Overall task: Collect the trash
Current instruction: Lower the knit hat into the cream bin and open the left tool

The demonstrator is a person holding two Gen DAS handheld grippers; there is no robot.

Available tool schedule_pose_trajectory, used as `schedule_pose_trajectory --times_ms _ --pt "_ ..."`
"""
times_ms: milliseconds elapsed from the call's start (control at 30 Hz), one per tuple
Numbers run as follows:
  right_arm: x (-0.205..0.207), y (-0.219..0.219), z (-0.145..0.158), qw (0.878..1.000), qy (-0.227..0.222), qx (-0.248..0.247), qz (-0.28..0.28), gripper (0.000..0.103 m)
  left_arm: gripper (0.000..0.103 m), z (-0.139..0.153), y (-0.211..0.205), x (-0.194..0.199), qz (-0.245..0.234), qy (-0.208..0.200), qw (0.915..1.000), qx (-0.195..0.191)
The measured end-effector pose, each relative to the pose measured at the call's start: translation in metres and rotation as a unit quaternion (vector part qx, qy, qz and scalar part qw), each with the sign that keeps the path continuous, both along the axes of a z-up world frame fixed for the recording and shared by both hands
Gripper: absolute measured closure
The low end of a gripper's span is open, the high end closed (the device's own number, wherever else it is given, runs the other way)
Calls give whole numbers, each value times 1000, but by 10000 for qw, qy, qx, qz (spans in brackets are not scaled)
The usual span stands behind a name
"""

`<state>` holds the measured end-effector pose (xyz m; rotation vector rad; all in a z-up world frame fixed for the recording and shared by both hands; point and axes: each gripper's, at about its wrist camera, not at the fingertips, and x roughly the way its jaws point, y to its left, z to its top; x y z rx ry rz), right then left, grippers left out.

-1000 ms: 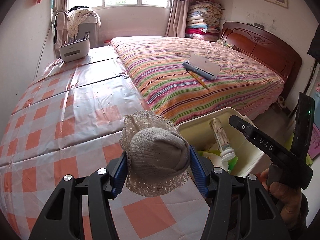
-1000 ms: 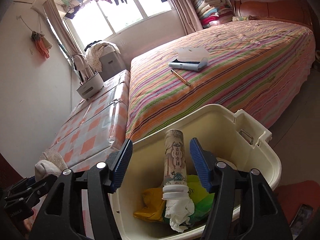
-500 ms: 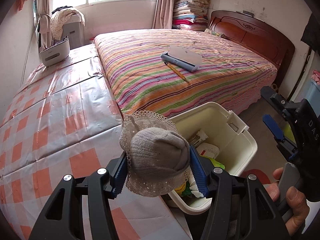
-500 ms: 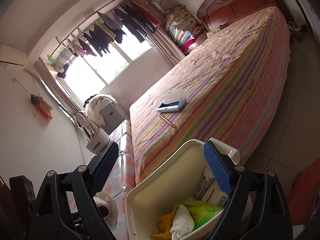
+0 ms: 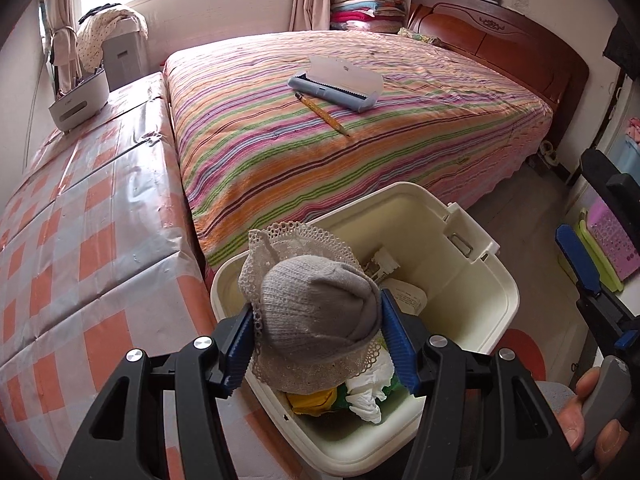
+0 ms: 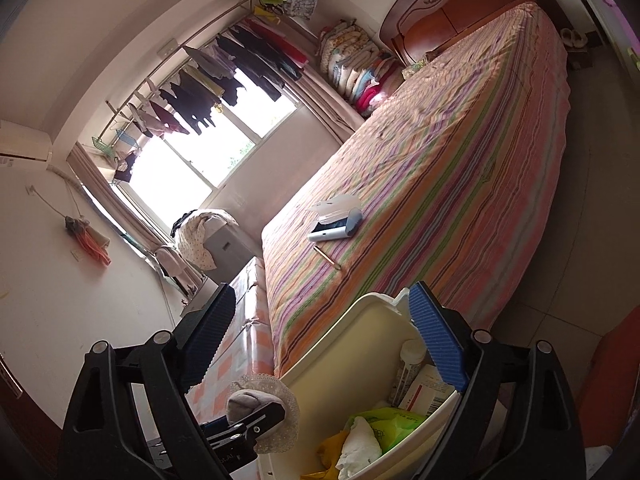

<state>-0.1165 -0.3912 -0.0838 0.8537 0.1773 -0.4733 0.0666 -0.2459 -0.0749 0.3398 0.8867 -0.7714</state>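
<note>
My left gripper (image 5: 318, 344) is shut on a grey knitted sock with a lace cuff (image 5: 316, 320) and holds it above the near left part of the cream trash bin (image 5: 508, 292). The sock also shows in the right wrist view (image 6: 260, 404), at the bin's left rim. The bin (image 6: 360, 320) holds a white tissue (image 5: 366, 392), yellow and green wrappers (image 6: 384, 426), a bottle (image 6: 406, 364) and a box. My right gripper (image 6: 322, 340) is open and empty, tilted, above the bin's right side. It also shows at the right edge of the left wrist view (image 5: 580, 260).
The bin stands on the floor at the corner of the striped bed (image 5: 320, 128), beside the orange checked surface (image 5: 88, 240). A grey-blue case (image 5: 336, 86) and a pencil (image 5: 322, 114) lie on the bed. A white basket (image 5: 80, 100) stands far left. Coloured baskets (image 5: 608, 240) sit at right.
My left gripper has carried the sock rightward from over the checked surface to over the bin. My right gripper let go of the bottle, which now lies in the bin, opened wide, lifted and tilted.
</note>
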Motion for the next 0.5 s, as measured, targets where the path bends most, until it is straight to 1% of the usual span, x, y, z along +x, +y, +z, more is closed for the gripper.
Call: schedule_pose_trajectory --times_ms 67,167,233,300,367,500 --pt "-2 -1 0 10000 -10 6 -26 16 45 -4 -4 -1 13 56 10000 69" --pt "-5 -2 -2 10000 -21 22 -47 16 35 -8 -7 -2 26 79 9999 99" --pt "-5 -3 -2 10000 -24 22 -49 16 24 -8 -7 -3 106 14 9999 79" --pt "-5 -3 -2 10000 -27 27 -55 16 21 -8 -6 -4 142 8 9998 125" --pt "-4 -3 -3 10000 3 24 -42 16 21 -6 -2 -5 161 -6 9997 167" --pt "2 0 -4 9999 159 -10 54 14 21 3 14 -12 303 -243 9991 198"
